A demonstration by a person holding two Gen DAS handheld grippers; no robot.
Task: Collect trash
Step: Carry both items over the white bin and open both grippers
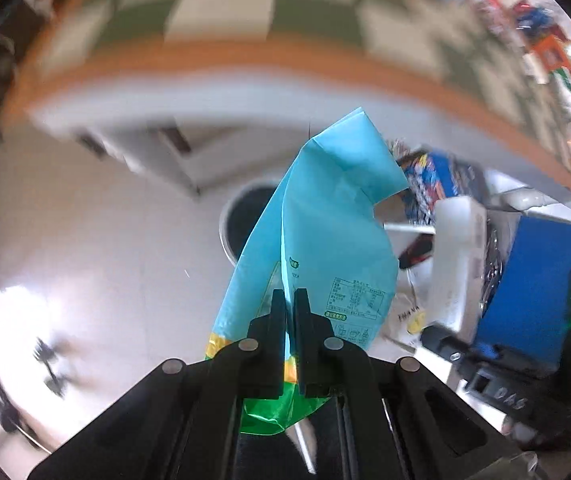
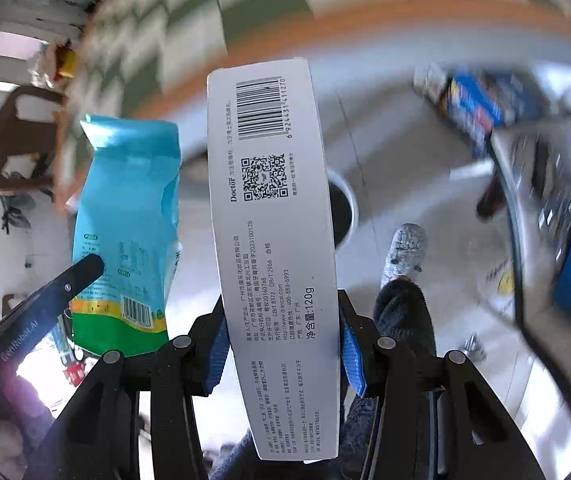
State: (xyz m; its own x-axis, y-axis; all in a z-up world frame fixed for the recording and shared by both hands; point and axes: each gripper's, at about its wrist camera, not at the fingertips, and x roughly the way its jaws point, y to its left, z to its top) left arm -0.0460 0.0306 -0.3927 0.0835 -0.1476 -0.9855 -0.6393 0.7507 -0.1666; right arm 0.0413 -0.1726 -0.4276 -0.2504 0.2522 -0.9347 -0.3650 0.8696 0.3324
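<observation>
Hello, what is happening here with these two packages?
A person is collecting trash with a gripper in each hand. The left gripper is shut on a light blue snack bag, and the right gripper clamps a long white toothpaste box. Both are held above the floor, where a round bin with a dark inside stands below them. Nothing has been dropped in yet. The person's slipper shows beside the bin.

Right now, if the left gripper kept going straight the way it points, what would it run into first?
Probably the round bin on the floor. The left gripper, shut on the blue snack bag, points down, and the bin's dark mouth lies just behind the bag in its view. Depth is unclear, so the pale floor beside it is possible.
</observation>
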